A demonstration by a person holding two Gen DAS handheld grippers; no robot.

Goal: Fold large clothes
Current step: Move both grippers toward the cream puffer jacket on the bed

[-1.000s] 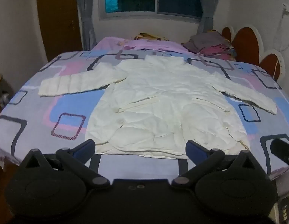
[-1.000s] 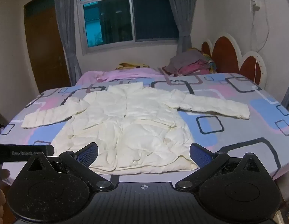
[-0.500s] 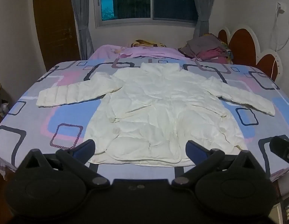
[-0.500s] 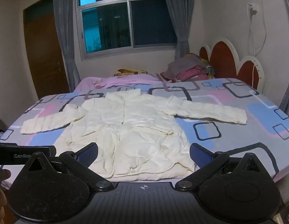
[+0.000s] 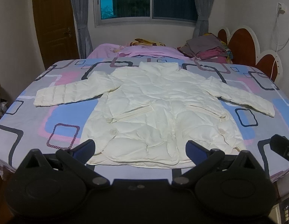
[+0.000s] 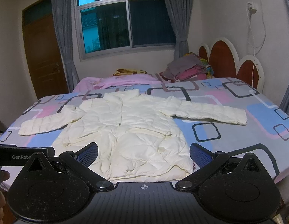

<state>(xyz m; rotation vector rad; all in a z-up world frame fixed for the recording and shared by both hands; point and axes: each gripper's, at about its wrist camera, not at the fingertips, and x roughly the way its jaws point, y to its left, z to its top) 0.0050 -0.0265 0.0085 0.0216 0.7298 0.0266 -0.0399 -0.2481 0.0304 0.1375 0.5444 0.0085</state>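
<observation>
Both tools are wide open and hold nothing: the left tool (image 5: 139, 148) sits at the bottom of its frame with its blue-padded fingers spread either side of the jacket's hem, and the right tool (image 6: 143, 152) hangs the same way in its own view, neither one touching cloth as far as can be seen. The white puffer jacket (image 5: 163, 112) lies flat and face up in the middle of the frame on the bed (image 5: 23, 115), collar toward the top, both sleeves stretched out to the left and right edges, hem nearest the tools. It looks light, soft and puffy, so it should lift easily but will likely spring back and slide on its smooth shell; a firm pinch through the padding is probably needed. Good places to take hold seem to be the left sleeve cuff (image 5: 40, 99) and the right sleeve cuff (image 5: 267, 110), or the two hem corners at lower centre. No fold has been made yet. Farther out, a pink blanket (image 5: 144, 51) lies at the top centre of the bed, and a stack of folded clothes (image 5: 206, 49) sits at the upper right near the headboard (image 5: 241, 43).
</observation>
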